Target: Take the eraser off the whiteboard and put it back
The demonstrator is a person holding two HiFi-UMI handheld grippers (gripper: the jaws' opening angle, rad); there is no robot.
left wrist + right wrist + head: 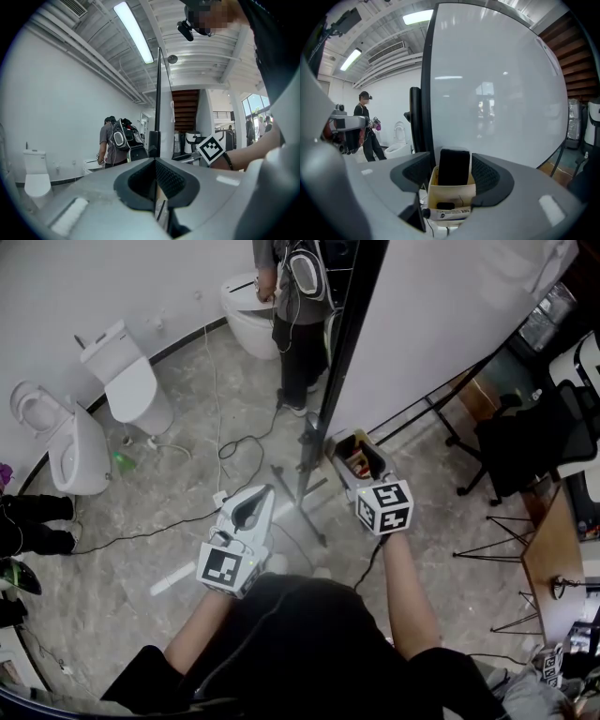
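The whiteboard (441, 324) stands on a black frame ahead of me and fills the right gripper view (497, 84). A black eraser (454, 167) stands upright in a cream box (451, 193) at the board's lower edge, with a marker (450, 213) lying below it. My right gripper (452, 169) is open, its jaws on either side of the box and eraser, the pads not pressing. In the head view the right gripper (361, 451) sits at the board's left edge. My left gripper (253, 507) hangs lower left, away from the board, its jaws (155, 180) shut on nothing.
The board's stand foot (300, 502) and cables (225, 446) lie on the floor below the grippers. Two toilets (127, 376) and a urinal (70, 442) line the left wall. A person (295, 296) stands behind the board. An office chair (534, 442) and a desk (553, 559) are on the right.
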